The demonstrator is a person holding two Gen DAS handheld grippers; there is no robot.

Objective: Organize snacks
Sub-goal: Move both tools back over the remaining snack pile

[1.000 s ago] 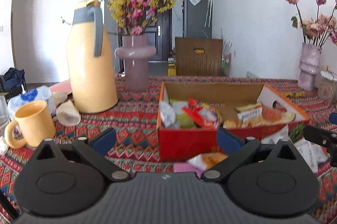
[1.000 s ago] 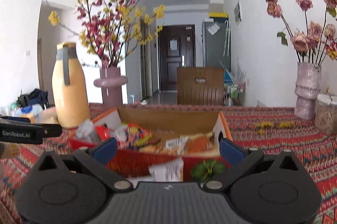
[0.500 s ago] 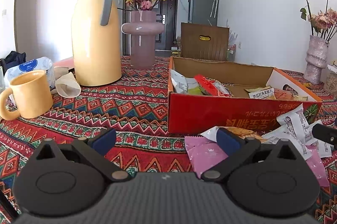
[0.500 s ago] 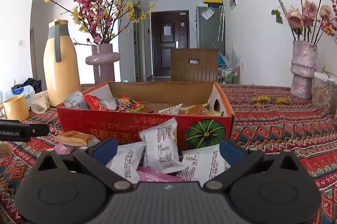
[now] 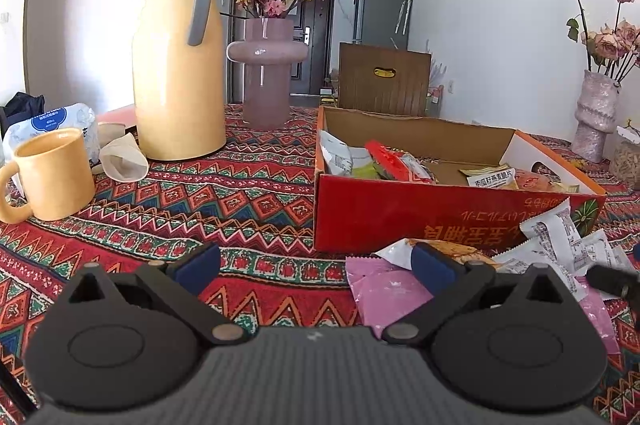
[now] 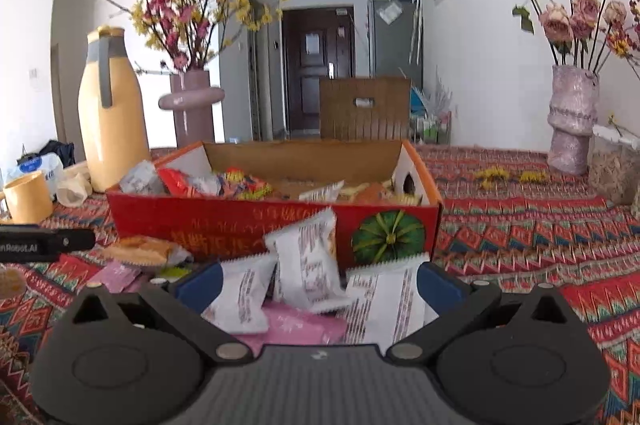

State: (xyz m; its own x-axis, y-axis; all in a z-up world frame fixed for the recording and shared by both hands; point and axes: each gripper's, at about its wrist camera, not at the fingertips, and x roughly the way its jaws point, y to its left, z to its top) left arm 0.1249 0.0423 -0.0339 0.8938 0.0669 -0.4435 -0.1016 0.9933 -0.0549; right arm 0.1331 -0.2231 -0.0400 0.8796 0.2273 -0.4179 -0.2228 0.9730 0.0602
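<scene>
1. "nRobot.AI" in white letters, its start cut off by the frame edge, stands on the black bar (image 6: 44, 245) at the left edge of the right wrist view.
2. Yellow characters, upside down, run along the red box (image 5: 440, 221) front, lower right of the left wrist view; unreadable.
3. Dark characters on a packet (image 5: 490, 180) inside the box; too small to read.
4. Fine print on the white packets (image 6: 308, 257); illegible.

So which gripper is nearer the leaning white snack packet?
Right. The right gripper is open just in front of the leaning white snack packet; the left gripper is open farther left, by the pink packet.
</scene>
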